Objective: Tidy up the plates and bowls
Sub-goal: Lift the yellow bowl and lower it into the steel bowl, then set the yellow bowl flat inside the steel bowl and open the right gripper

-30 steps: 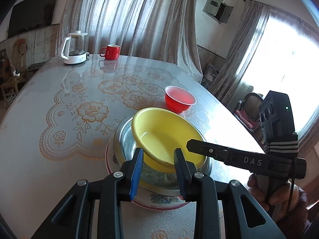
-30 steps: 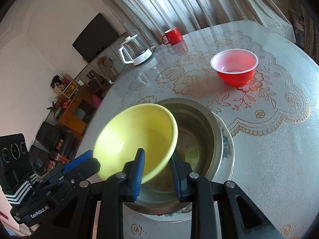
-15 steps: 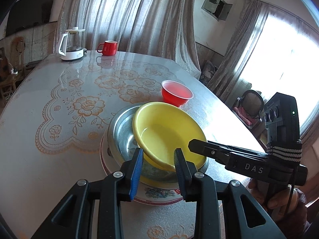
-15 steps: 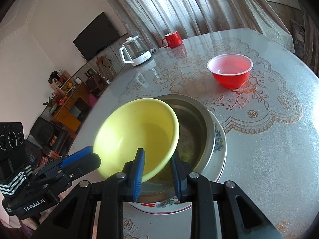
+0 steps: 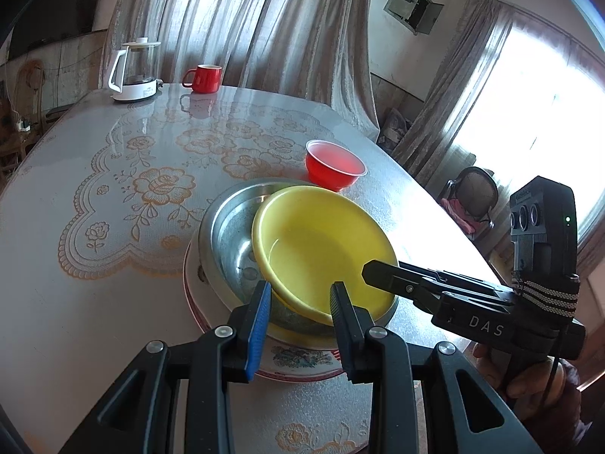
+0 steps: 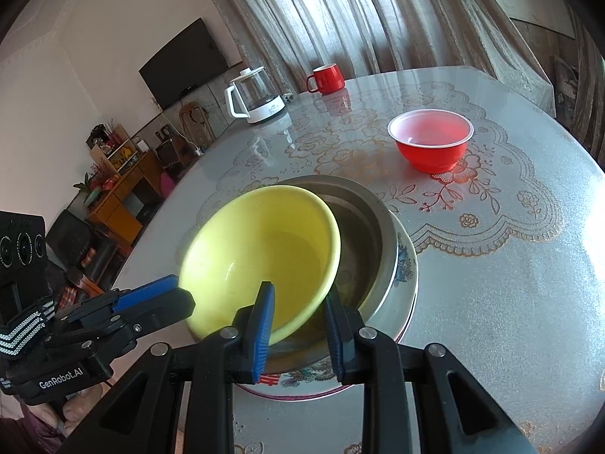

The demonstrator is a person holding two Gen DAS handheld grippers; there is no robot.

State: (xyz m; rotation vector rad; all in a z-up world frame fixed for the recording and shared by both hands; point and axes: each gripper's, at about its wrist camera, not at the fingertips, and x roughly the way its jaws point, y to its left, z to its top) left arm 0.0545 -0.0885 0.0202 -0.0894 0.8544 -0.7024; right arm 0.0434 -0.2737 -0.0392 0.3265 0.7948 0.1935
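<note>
Yellow plastic bowl (image 5: 321, 242) tilted, resting inside the round steel basin (image 5: 227, 234), which sits on a white ceramic plate with red rim and flower print (image 5: 298, 359). All three stacked near the front edge of the round table with lace-pattern cover (image 5: 113, 196). Left gripper (image 5: 300, 299) narrow, gripping the near rim of the yellow bowl between its fingers. Right gripper (image 6: 297, 302) also narrow, clamped on the rim of the same bowl from the other side. Red plastic bowl (image 6: 431, 140) standing alone further back. Red mug (image 6: 327, 77) and glass kettle with white base (image 6: 257, 94) at the far edge.
</note>
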